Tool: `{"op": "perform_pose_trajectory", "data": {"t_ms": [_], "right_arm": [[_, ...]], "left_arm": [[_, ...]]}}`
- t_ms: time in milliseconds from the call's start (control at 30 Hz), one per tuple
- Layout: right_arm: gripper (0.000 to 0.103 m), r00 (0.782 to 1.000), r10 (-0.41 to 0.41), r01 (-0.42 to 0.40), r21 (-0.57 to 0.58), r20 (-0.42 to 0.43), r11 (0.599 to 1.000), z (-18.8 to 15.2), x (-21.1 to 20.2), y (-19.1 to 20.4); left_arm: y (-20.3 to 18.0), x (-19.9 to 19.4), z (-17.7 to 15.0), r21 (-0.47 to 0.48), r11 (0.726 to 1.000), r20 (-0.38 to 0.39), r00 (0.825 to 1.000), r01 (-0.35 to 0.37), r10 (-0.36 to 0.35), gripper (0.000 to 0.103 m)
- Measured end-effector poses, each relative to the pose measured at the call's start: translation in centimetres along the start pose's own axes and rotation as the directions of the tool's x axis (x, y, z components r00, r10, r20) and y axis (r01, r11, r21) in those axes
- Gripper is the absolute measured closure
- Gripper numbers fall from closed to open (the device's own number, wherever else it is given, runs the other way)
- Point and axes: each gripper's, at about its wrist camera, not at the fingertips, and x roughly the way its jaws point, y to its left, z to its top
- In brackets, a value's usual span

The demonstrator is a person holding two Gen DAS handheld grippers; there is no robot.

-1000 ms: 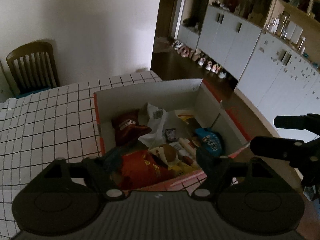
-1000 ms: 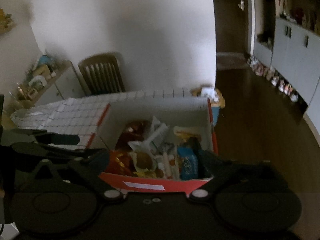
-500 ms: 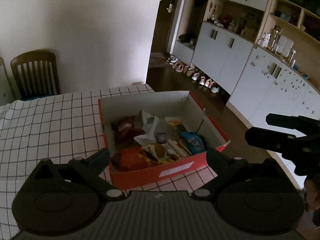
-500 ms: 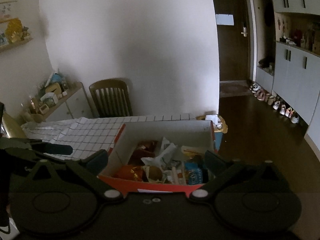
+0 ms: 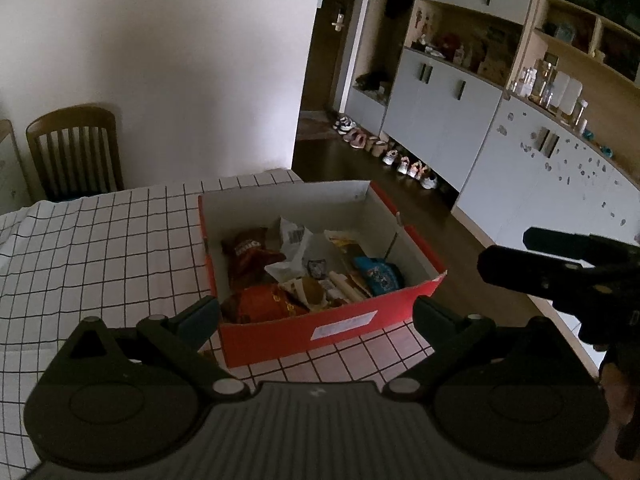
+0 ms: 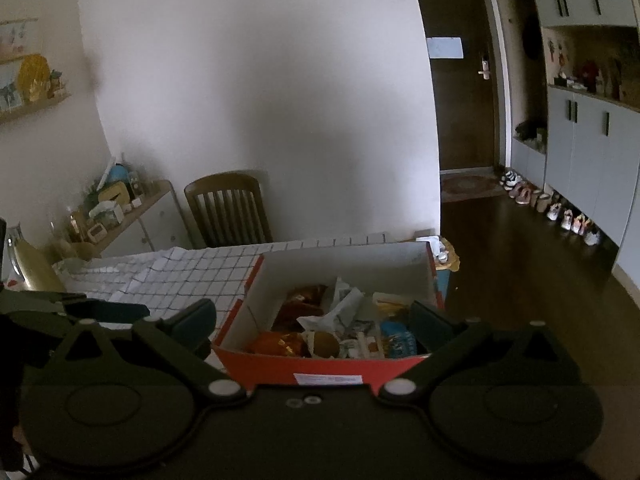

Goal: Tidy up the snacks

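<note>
A red shoebox (image 5: 280, 196) with a white inside stands on the checked tablecloth near the table's right edge. It holds several snack packets: a brown bag (image 5: 248, 250), a red-orange bag (image 5: 264, 300), a white wrapper (image 5: 294, 240) and a blue packet (image 5: 378, 276). My left gripper (image 5: 316, 316) hangs open just short of the box's front wall, nothing between its fingers. My right gripper (image 6: 314, 318) is also open and empty, facing the same box (image 6: 344, 264) from its near end. From the left wrist, the right gripper (image 5: 560, 268) shows at the right, off the table's edge.
The checked table (image 5: 100, 248) stretches left of the box. A wooden chair (image 6: 230, 208) stands at the far side by the wall. A cluttered sideboard (image 6: 120, 216) is at the far left. Grey cabinets (image 5: 440, 120) and a row of shoes (image 5: 400, 160) line the dark floor on the right.
Both grippers have drawn back and up from the box, which now shows whole. The left jaws, earlier over the near snacks, have spread wider.
</note>
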Motion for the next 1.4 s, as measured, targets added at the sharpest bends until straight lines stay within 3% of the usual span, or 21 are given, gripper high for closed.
{"op": "perform_pose_trajectory", "data": {"t_ms": [700, 1400], "right_arm": [[0.000, 1.000, -0.011, 0.011, -0.014, 0.009, 1.000, 0.4, 0.2, 0.3], [0.000, 0.999, -0.034, 0.034, -0.041, 0.001, 0.999, -0.1, 0.4, 0.6]], "left_arm": [[0.2, 0.2, 1.2, -0.031, 0.999, 0.025, 1.000, -0.013, 0.014, 0.000], [1.4, 1.1, 0.8, -0.092, 0.995, -0.013, 0.999, -0.036, 0.035, 0.000]]}}
